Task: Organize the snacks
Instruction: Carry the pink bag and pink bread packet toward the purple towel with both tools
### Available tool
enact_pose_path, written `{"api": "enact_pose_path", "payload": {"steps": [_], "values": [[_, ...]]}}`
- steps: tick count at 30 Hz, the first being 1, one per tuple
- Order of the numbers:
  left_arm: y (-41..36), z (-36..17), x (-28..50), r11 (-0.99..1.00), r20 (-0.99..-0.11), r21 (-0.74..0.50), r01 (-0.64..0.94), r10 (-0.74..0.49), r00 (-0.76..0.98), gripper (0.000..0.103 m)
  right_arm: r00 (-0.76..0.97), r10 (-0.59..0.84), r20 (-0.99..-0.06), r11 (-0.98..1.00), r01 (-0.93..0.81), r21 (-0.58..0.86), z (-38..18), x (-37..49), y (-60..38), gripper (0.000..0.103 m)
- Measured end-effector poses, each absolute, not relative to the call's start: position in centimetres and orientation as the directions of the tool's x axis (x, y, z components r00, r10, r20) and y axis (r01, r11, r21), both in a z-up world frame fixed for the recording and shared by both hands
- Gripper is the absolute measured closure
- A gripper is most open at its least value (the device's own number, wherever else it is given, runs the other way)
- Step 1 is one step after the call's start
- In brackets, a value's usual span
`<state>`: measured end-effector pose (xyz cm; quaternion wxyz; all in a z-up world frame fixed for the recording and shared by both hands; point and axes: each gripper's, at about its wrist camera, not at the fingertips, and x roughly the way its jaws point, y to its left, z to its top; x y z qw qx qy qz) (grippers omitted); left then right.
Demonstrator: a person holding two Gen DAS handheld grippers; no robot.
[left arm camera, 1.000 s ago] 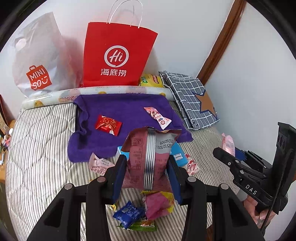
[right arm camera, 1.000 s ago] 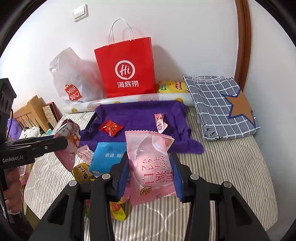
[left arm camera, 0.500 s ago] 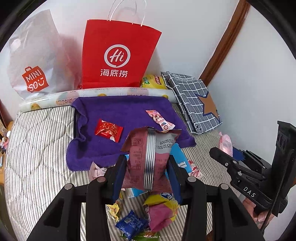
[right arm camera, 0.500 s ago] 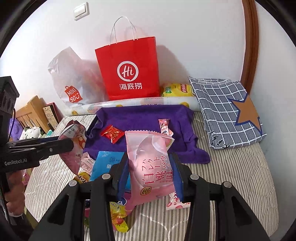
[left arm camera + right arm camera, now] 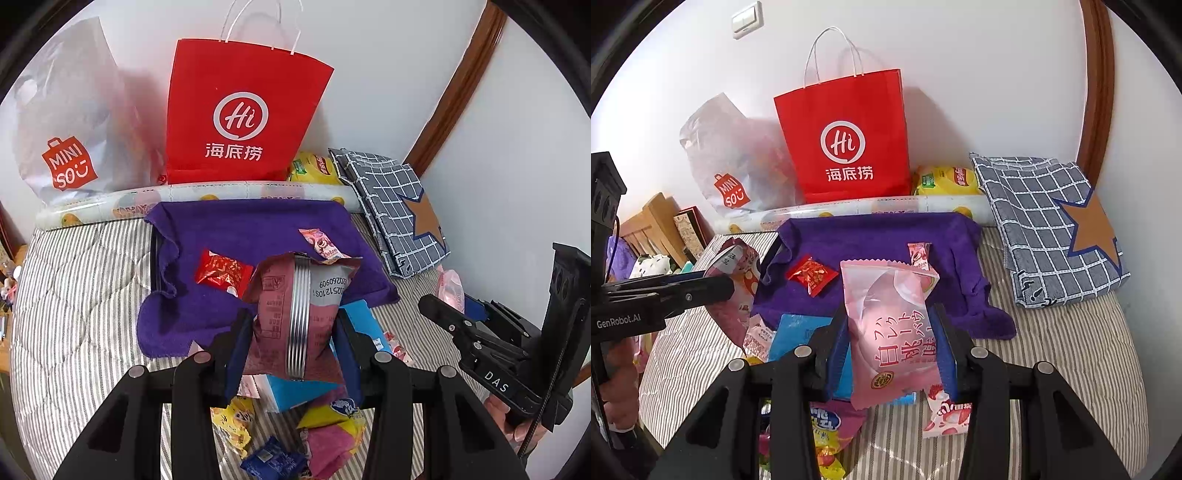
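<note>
Carrying step, judged from the scene: one snack in each gripper, both lifted above the bed (image 5: 1071, 350), not yet put down. Left gripper (image 5: 293, 332) clamped on a maroon snack bag (image 5: 295, 314), seam side and printed date toward the camera, bag upright and puffy. Right gripper (image 5: 892, 339) clamped on a pink bun packet (image 5: 894, 325), soft, glossy, with a zigzag top edge.

Probably heading to the purple towel (image 5: 258, 229) further back on the bed, where a small red candy packet (image 5: 221, 273) and a slim pink bar (image 5: 321, 245) already lie apart. Next move, likely: forward over the towel, lower onto a free patch, then release. Needs care not to cover the two placed pieces.

More loose snacks below the grippers, among them a blue packet (image 5: 798, 332). Red paper bag (image 5: 240, 118) upright at the wall.
</note>
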<state>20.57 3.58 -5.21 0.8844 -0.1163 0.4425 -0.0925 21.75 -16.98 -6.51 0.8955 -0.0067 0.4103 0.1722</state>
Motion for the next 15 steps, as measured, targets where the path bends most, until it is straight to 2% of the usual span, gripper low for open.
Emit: {"api": "enact_pose_path", "payload": {"steps": [15], "values": [[4.7,-4.7,22.8,0.959,-0.754,-0.280,0.050,-0.252,0.607,0.061,0.612,0.310,-0.727,0.939,-0.319,0.131,-6.3,25.0,-15.7,0.061]]}}
